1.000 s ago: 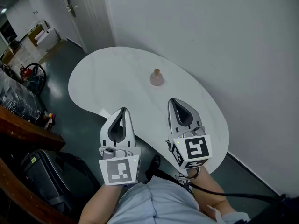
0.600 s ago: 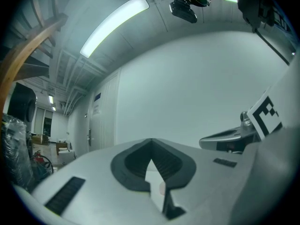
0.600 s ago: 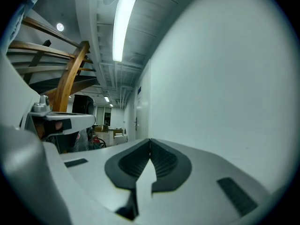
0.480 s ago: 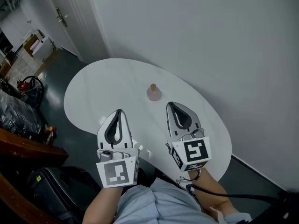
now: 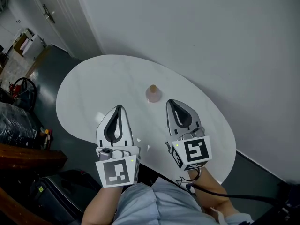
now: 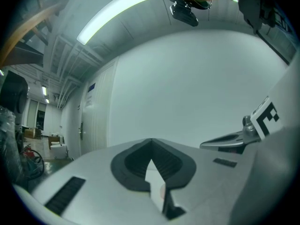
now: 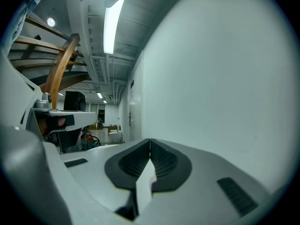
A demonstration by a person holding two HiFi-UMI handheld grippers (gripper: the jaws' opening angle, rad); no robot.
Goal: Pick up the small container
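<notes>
The small container (image 5: 152, 93), a pinkish flask with a tan stopper, stands upright near the middle of the white kidney-shaped table (image 5: 93, 86). My left gripper (image 5: 119, 107) hovers over the table's near edge, below and to the left of the container, its jaws shut with nothing in them. My right gripper (image 5: 171, 101) is just right of the container and a little nearer to me, also shut and empty. In the left gripper view the jaw tips (image 6: 151, 140) meet, and the right gripper (image 6: 234, 139) shows at the right. The right gripper view shows its tips (image 7: 150, 140) closed.
A pale wall (image 5: 197, 36) runs close behind the table. A door (image 5: 56, 13) is at the upper left. Dark floor (image 5: 37, 64), a black bag (image 5: 51, 196) and a wooden rail (image 5: 23, 151) lie to the left. A black cable (image 5: 234, 196) trails from my right hand.
The view has swung a little. The container now lies closer to both gripper tips than a second ago. Both jaws stay shut.
</notes>
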